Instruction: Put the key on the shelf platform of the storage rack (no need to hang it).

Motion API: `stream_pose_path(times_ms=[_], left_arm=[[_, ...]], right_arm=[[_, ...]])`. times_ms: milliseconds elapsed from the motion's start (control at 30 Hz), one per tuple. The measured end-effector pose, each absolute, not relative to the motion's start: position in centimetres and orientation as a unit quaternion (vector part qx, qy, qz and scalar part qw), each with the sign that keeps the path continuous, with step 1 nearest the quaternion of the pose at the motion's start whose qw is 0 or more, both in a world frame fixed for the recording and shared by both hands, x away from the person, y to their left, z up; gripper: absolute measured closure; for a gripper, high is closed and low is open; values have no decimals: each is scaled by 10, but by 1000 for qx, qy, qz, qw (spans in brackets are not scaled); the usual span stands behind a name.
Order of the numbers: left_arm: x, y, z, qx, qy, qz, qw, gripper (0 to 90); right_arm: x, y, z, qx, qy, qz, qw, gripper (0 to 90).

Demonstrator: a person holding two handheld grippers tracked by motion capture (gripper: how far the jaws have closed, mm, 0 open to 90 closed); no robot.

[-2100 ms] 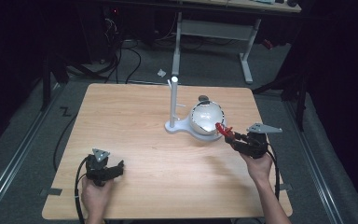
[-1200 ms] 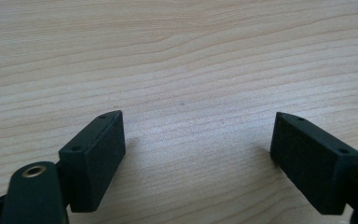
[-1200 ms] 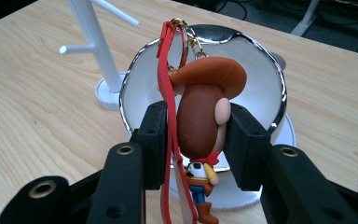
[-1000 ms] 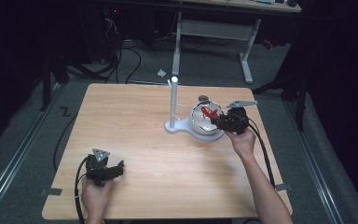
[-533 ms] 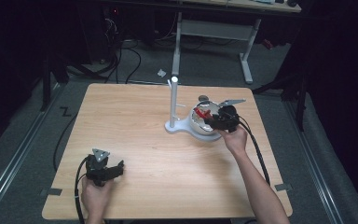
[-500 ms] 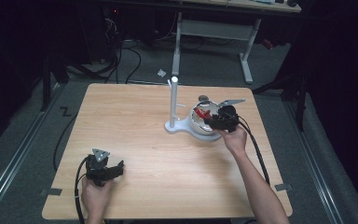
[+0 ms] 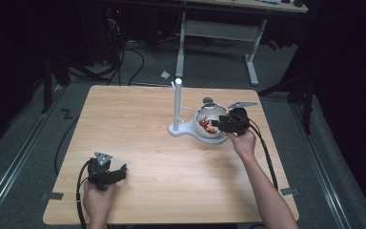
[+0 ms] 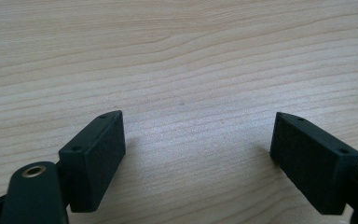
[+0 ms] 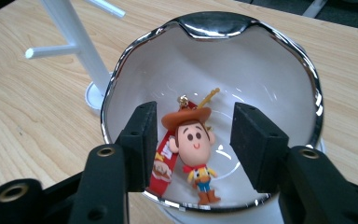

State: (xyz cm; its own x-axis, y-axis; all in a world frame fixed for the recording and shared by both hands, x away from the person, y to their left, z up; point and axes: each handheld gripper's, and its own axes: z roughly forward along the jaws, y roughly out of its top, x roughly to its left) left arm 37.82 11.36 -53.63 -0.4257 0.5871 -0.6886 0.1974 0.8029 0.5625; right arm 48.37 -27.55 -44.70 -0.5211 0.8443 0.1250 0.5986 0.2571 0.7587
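Cowboy doll (image 9: 194, 154), brown hat, red scarf & strap, lies in white silver-rimmed bowl (image 9: 279, 60) by white stand (image 7: 177, 102). Right gripper (image 9: 193, 140) open round it; left gripper (image 8: 200, 154) open, empty, on table (image 7: 138, 119).

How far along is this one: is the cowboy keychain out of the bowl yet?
Not yet. The cowboy figure keychain with its red strap lies inside the white chrome-rimmed bowl. The right gripper straddles it, open, ungripped. The left gripper rests open over bare wooden table. The white peg stand holds nothing; lifting remains.
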Motion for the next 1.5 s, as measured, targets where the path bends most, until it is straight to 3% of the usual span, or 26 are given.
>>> stream_pose_path(times_ms=[433, 1500], left_arm=[[378, 114, -536, 240, 819, 203, 480, 182], [378, 114, -536, 239, 819, 203, 479, 182]], right_arm=[[463, -296, -433, 463, 771, 404, 167, 442], [423, -341, -425, 485, 741, 426, 183, 475]])
